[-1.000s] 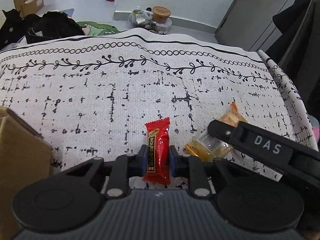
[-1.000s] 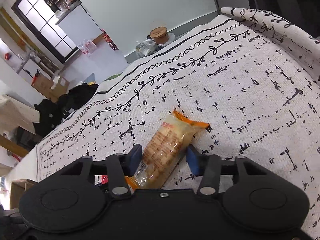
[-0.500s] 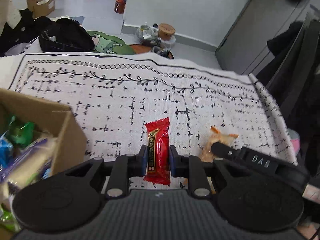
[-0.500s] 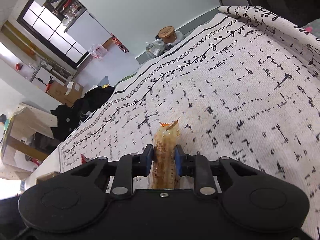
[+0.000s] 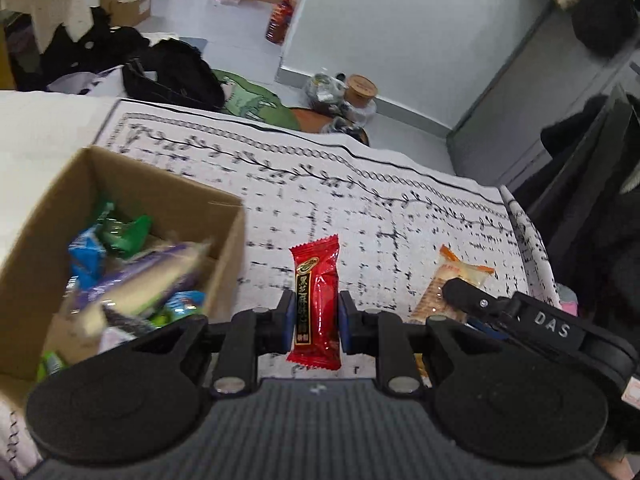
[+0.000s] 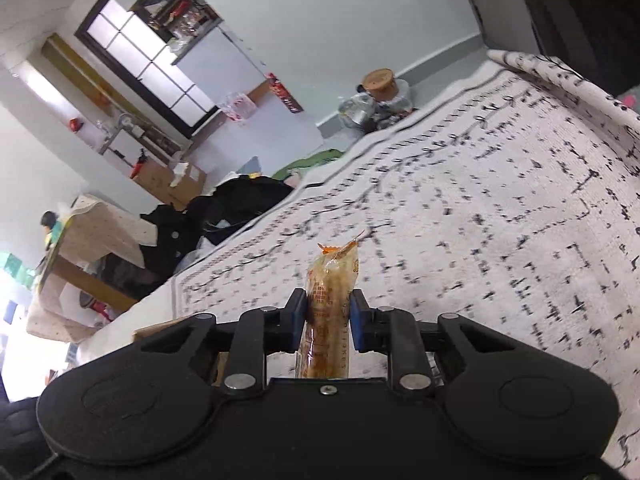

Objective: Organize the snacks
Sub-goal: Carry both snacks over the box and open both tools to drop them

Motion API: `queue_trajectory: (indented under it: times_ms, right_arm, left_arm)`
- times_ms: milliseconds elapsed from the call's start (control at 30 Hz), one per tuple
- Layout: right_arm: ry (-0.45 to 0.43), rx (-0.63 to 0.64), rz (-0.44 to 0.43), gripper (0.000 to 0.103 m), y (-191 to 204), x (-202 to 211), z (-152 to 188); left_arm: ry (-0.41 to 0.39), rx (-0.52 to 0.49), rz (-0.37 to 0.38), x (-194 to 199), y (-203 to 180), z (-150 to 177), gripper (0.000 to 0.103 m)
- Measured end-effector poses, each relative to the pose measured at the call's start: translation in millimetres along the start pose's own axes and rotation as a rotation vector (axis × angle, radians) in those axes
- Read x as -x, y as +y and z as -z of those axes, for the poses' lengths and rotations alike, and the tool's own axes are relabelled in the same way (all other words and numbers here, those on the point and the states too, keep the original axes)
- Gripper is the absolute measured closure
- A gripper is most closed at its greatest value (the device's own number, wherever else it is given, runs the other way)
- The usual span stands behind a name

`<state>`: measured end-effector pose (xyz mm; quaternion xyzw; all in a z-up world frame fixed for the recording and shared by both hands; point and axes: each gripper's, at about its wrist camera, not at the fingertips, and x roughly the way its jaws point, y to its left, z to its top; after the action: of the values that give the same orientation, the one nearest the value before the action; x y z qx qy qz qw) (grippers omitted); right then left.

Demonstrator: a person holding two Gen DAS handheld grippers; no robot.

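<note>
My left gripper (image 5: pixel 315 322) is shut on a red snack packet (image 5: pixel 316 300), held upright above the patterned cloth. To its left stands an open cardboard box (image 5: pixel 132 188) with several wrapped snacks inside, green, blue and purple. My right gripper (image 6: pixel 327 320) is shut on an orange cracker packet (image 6: pixel 330 296), lifted off the cloth. In the left wrist view that cracker packet (image 5: pixel 448 284) shows at the right, with the right gripper (image 5: pixel 464 300) and its black "DAS" body over it.
The white tablecloth with black marks (image 5: pixel 360 200) runs to a far edge. Beyond it on the floor lie black bags (image 5: pixel 172 72), a green mat (image 5: pixel 256 104), a round wooden-lidded container (image 5: pixel 360 88) and cardboard boxes (image 5: pixel 128 0). Dark clothing hangs at the right (image 5: pixel 592 160).
Both grippers rose off the cloth with their packets. The right gripper shut on the cracker packet and lifted it. The left view swung so the box's inside came into sight.
</note>
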<state>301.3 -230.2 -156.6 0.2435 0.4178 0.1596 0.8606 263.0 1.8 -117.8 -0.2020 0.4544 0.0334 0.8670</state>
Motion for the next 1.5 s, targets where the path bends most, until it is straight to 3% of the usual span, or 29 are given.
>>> queue_trajectory:
  times_ms: [267,867,967,1200,1500]
  right_arm:
    - [-0.006,0.022,-0.063,0.080,36,10,16]
    - [0.000,0.094,-0.112,0.080,110,14,45]
    - [0.011,0.107,-0.115,0.080,121,11,52]
    - [0.042,0.143,-0.127,0.080,148,2,66]
    - [0.072,0.175,-0.157,0.080,185,-13,81]
  left_arm:
    - [-0.043,0.082,-0.042,42,41,2,0.082]
    - [-0.077,0.266,-0.118,84,120,4,0.082]
    - [-0.066,0.291,-0.149,85,131,5,0.078]
    - [-0.092,0.332,-0.145,97,153,6,0.056]
    - [-0.112,0.353,-0.136,111,173,3,0.043]
